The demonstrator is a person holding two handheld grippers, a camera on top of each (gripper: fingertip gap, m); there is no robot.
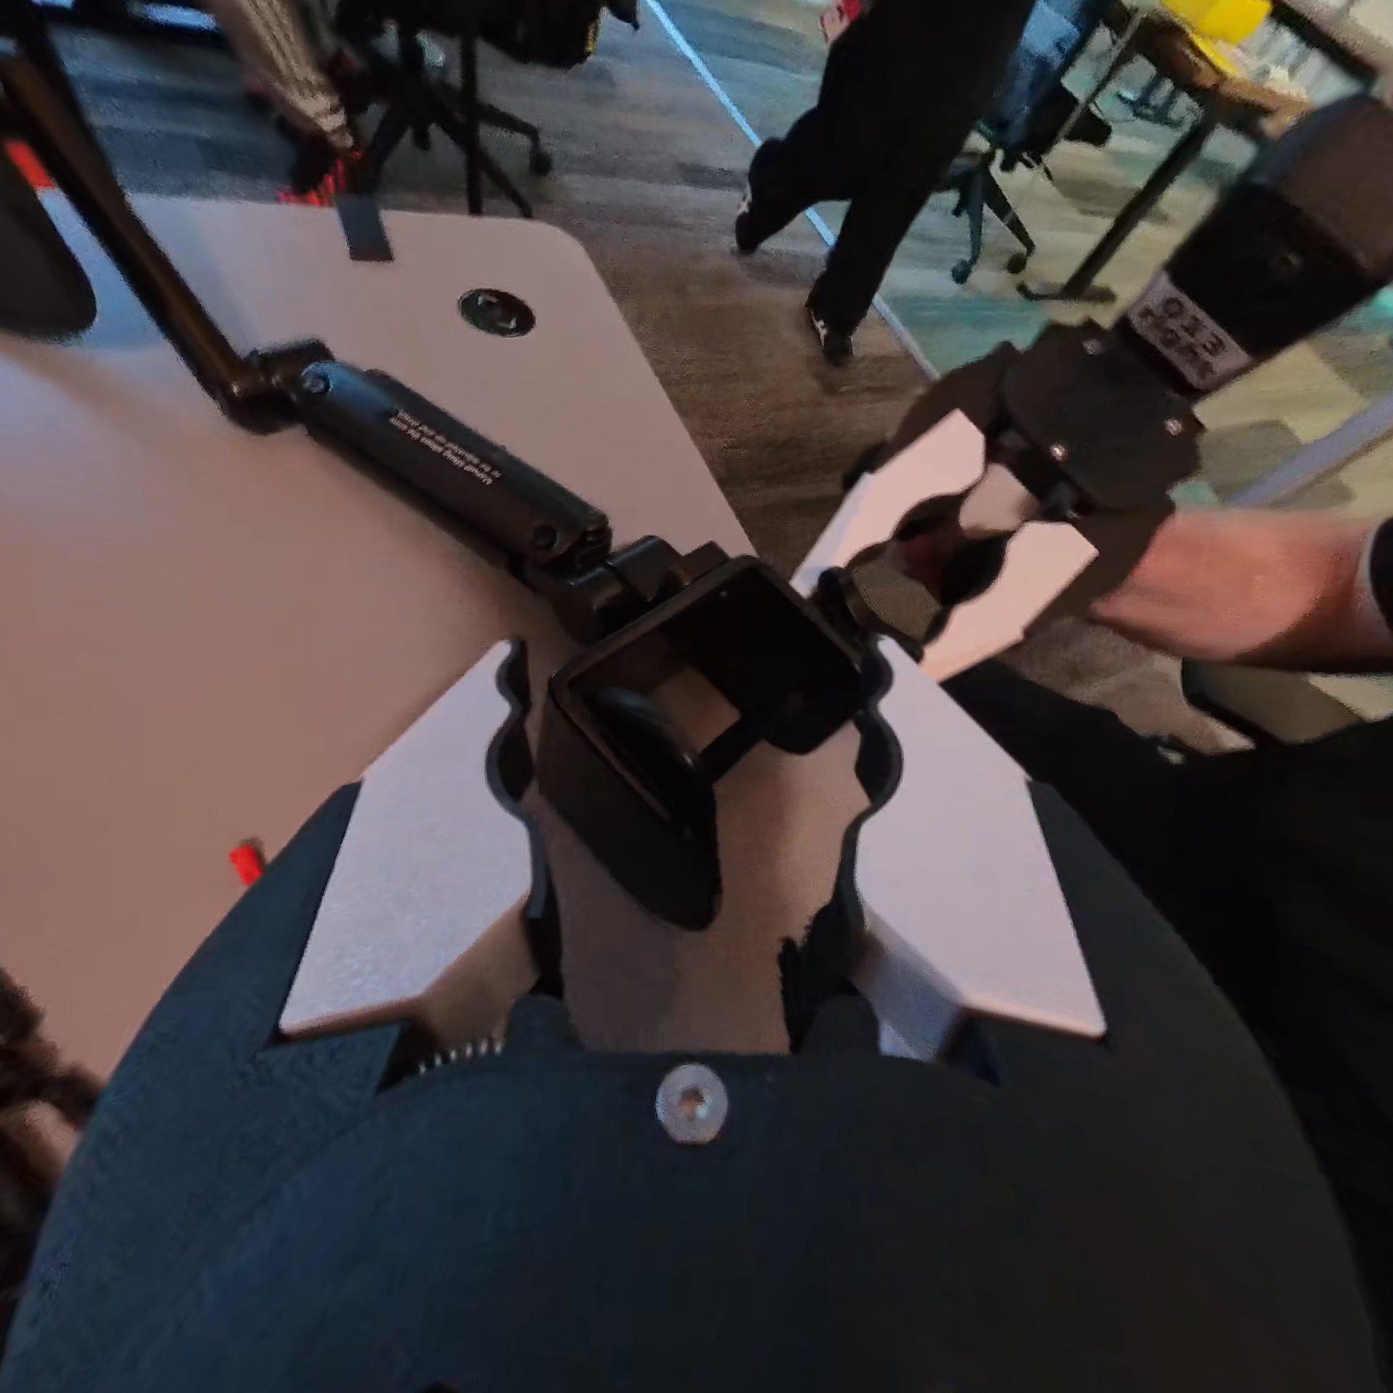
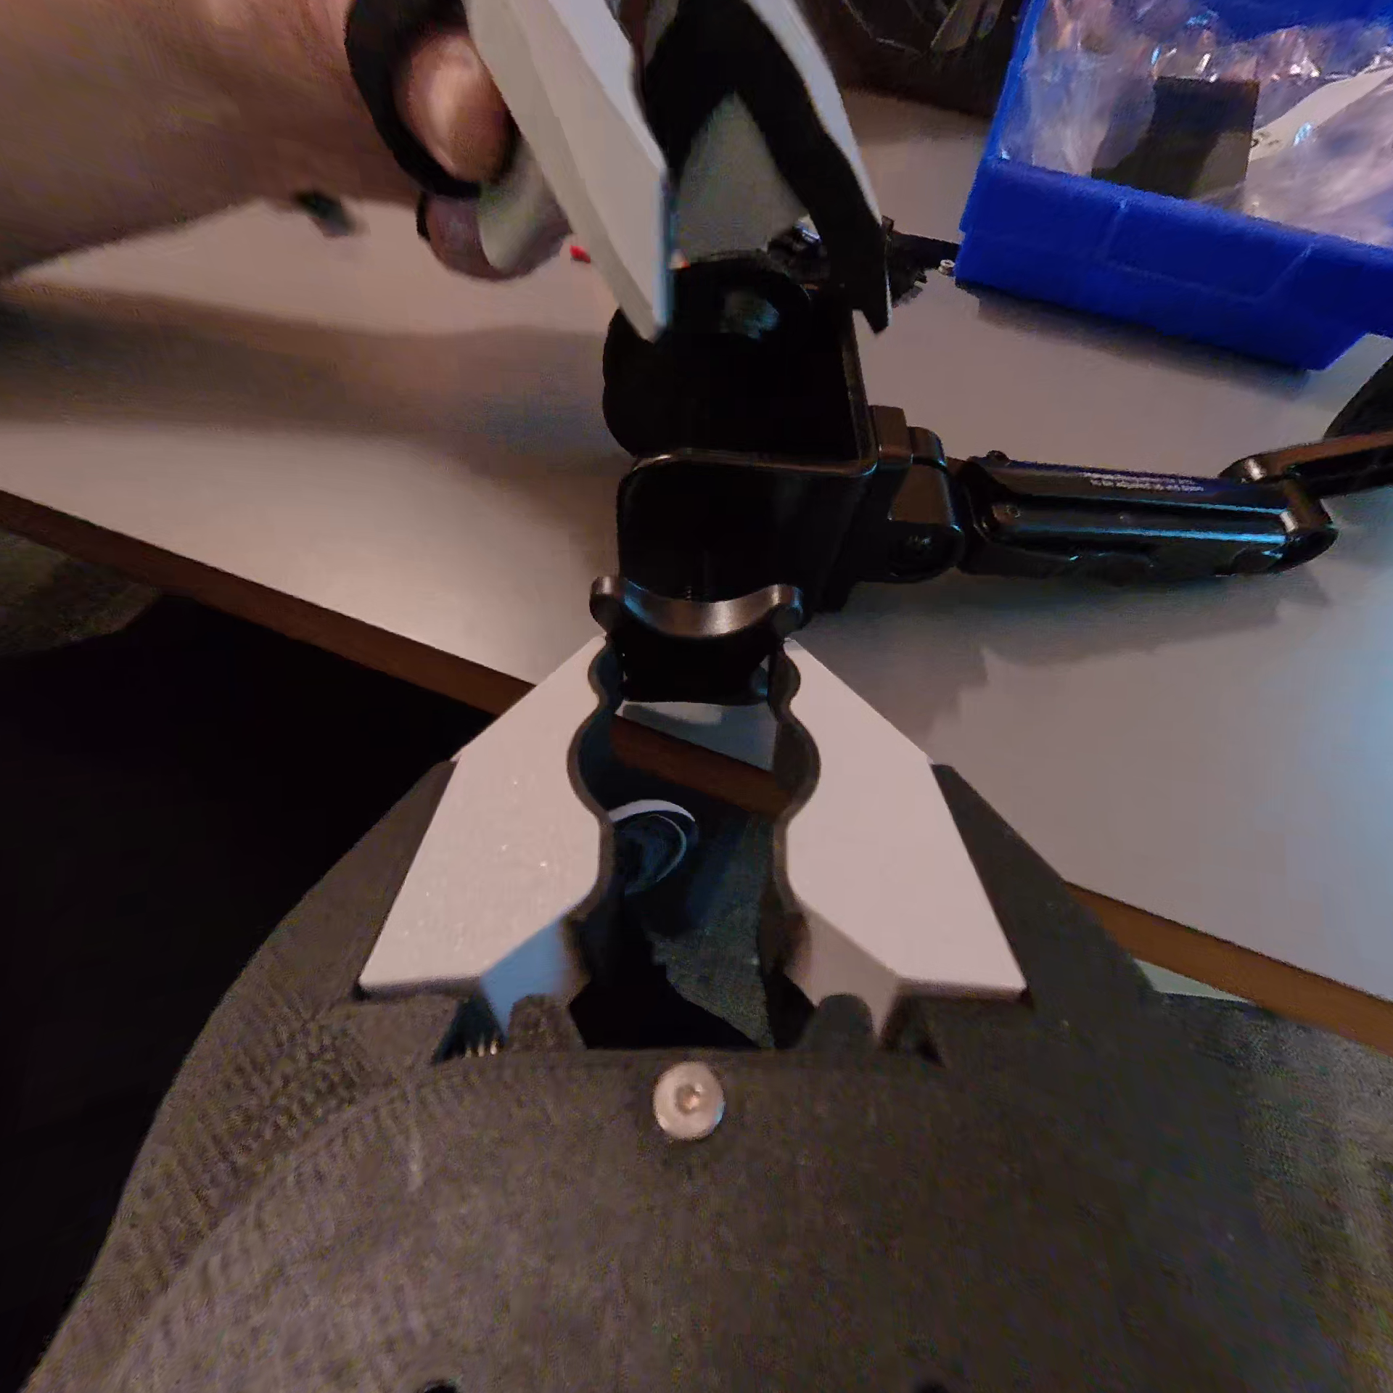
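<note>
My left claw (image 1: 690,724) grips the black clamp (image 1: 701,678) at the bench (image 1: 188,603) edge, at twelve o'clock from me. My right claw (image 2: 693,675) pinches the clamp's knob (image 2: 697,622). The clamp's jointed arm (image 2: 1131,512) lies on the bench toward three o'clock, a blue bin (image 2: 1168,249) at one o'clock.

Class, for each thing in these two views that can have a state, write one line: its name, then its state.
Left tongs: closed around the black clamp.
Right tongs: gripping the clamp's knob.
Black clamp: at the table's edge, held from both sides.
Jointed black arm: lying flat on the white table.
Blue bin: on the table, holding plastic bags.
</note>
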